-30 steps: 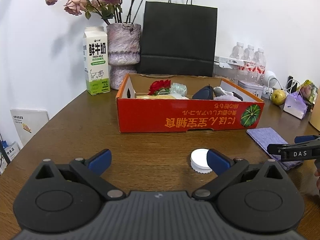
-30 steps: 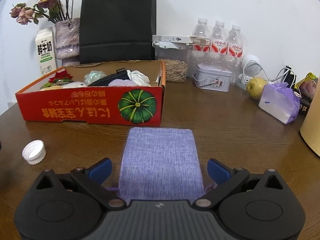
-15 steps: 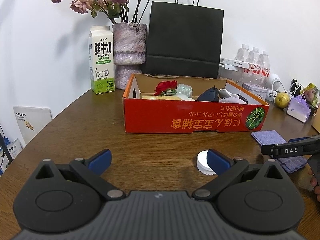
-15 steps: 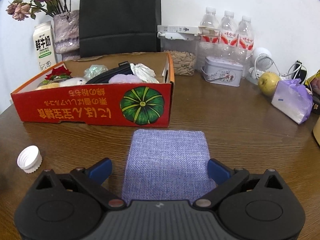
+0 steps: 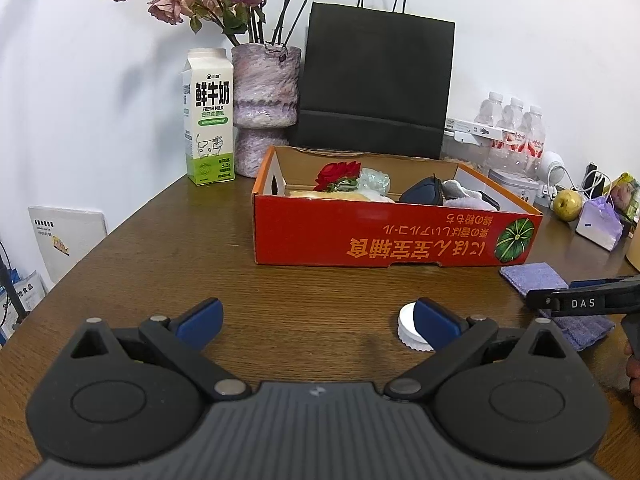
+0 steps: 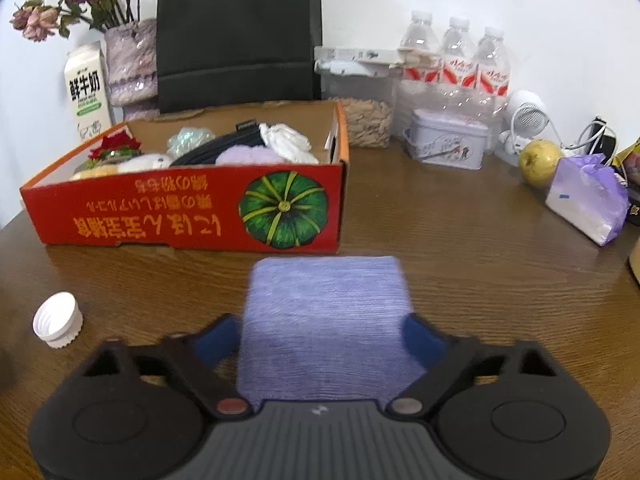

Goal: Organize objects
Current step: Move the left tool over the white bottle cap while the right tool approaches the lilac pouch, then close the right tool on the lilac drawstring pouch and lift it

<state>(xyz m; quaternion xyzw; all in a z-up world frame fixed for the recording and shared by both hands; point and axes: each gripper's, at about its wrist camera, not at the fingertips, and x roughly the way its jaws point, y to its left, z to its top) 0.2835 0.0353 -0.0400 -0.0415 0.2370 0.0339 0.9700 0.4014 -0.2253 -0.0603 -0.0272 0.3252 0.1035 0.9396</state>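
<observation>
in the lower middle of the frame, the right gripper (image 6: 322,338) is being closed around the purple cloth pouch (image 6: 326,320), which should be squeezed evenly from both sides.

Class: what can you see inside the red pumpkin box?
Inside the red pumpkin box: a red flower, a white cloth, a black pouch and something lilac and fluffy. The front wall hides whatever lies beneath them.

A dark brown wooden table (image 5: 280,288) carries a red cardboard box printed with a green pumpkin (image 6: 192,216). In front of it lie a flat lavender woven cloth pouch (image 6: 326,308) and a white ribbed plastic bottle cap (image 6: 58,320). Behind stand a white-and-green milk carton (image 5: 209,120), a mottled purple vase (image 5: 266,104), a black paper bag (image 5: 376,84), a small white tin (image 6: 446,144) and a yellow pear (image 6: 540,162).
</observation>
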